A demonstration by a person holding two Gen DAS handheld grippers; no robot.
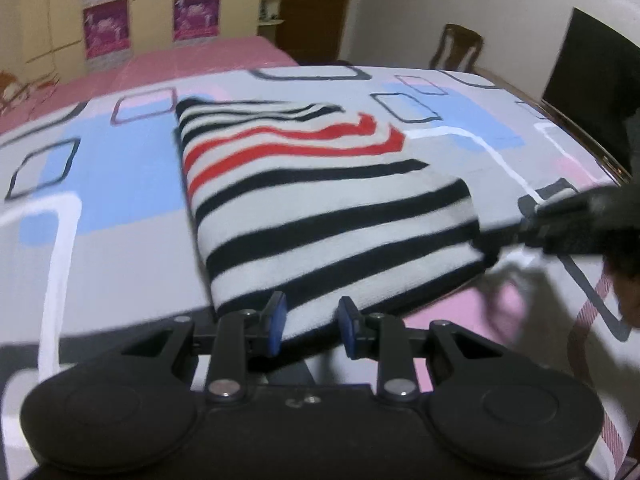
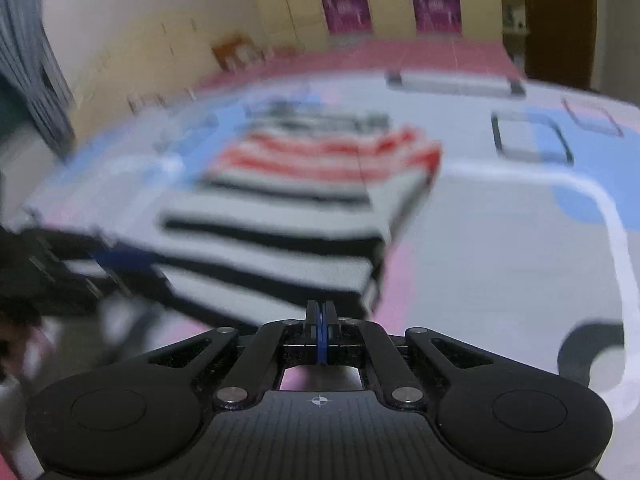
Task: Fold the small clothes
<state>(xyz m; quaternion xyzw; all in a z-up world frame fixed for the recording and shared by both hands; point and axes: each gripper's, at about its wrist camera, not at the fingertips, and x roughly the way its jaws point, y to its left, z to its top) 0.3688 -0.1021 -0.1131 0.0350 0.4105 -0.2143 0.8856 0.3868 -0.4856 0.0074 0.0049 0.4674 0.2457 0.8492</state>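
**Striped knit top on the bed – soft, floppy, grab it by the hem**

The striped top (image 1: 320,208) lies flat in the middle of the left wrist frame, already doubled into a thick rectangle, black stripes near the camera and red ones toward the top. In the right wrist view it's blurry but sits centre-left. Looks like a light, soft knit to me: no stiffness, so it should sag wherever it isn't supported, and the layers will probably slide over each other if only the top one gets pinched.

Left gripper (image 1: 312,322) has its blue pads (image 1: 278,320) parted, straddling the near hem at the bottom of the frame; I can't tell if they actually press the cloth, looks more like released. Right gripper (image 2: 321,320) is clenched fully, pads together with nothing between them, sitting just off the near right corner of the top.

Best hold, I'd guess: the two near corners, biting through all layers.

Surface is a bedsheet (image 1: 120,184) with blue, pink and grey squares, soft so it may bunch. Behind it: a pink bedcover (image 1: 160,60) upper left, a wooden chair (image 1: 460,50) upper right, a yellow wardrobe (image 2: 280,4).
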